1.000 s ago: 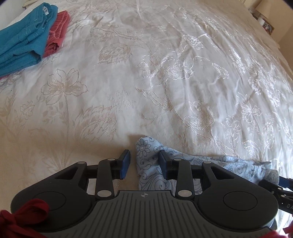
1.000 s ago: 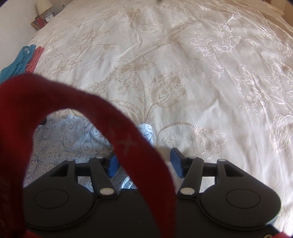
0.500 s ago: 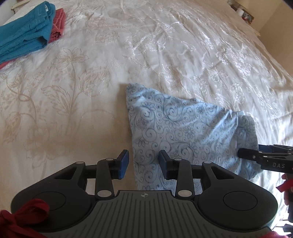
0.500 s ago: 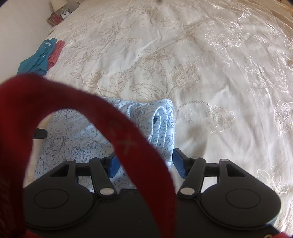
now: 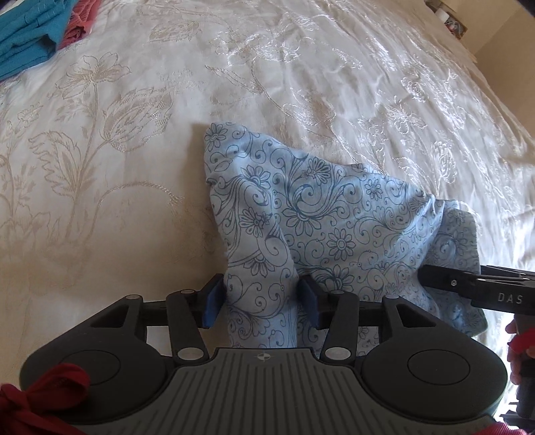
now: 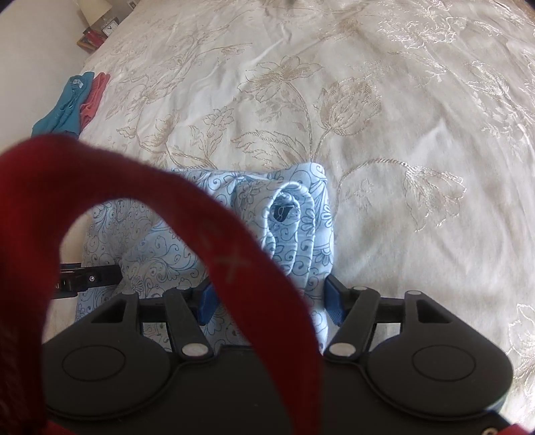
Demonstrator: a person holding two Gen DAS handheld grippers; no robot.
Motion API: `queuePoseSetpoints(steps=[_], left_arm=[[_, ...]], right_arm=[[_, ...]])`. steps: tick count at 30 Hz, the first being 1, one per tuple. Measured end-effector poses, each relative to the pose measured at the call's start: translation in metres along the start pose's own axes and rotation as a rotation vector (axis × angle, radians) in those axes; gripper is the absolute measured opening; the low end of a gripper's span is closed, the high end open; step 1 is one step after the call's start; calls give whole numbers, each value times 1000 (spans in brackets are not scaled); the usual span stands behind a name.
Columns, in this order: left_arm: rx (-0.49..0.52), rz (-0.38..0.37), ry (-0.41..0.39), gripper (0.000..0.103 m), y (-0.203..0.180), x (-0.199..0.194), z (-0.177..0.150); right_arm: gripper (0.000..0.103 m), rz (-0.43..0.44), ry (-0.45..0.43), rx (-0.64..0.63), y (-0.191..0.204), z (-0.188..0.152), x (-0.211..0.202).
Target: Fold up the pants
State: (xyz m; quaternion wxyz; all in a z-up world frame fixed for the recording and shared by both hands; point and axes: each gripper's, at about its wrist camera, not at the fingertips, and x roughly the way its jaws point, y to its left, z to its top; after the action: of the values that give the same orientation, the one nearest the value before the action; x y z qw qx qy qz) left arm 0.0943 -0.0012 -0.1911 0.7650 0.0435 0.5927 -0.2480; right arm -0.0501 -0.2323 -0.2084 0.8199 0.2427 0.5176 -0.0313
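Since these light-blue floral pants (image 5: 321,214) look thin and limp, I'd pinch folded edges (never loose single layers). My left gripper (image 5: 260,299) has just been opening, cloth loose between its jaws; my right gripper (image 6: 269,299) stands open too.

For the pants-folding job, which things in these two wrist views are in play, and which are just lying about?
In play:
- blue floral pants, bunched on the bedspread
- left gripper, jaws just opened, cloth between them
- right gripper, open astride the rolled end

Lying about:
- teal garment
- pink garment
- bedside clock
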Motion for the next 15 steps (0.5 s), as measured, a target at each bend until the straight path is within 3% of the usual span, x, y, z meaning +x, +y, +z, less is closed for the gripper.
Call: queuePoseSetpoints(steps=[3, 5, 8, 15], left_arm=[[18, -4, -3, 48, -1, 3, 2], [27, -3, -21, 45, -1, 0, 1], [43, 17, -53, 30, -6, -8, -2], [38, 49, -142, 24, -24, -44, 1]], right_arm=[[64, 6, -6, -16, 2, 0, 0], [45, 17, -15, -22, 2, -1, -3], [26, 30, -17, -21, 6, 0, -12], [25, 25, -80, -89, 21, 4, -52]])
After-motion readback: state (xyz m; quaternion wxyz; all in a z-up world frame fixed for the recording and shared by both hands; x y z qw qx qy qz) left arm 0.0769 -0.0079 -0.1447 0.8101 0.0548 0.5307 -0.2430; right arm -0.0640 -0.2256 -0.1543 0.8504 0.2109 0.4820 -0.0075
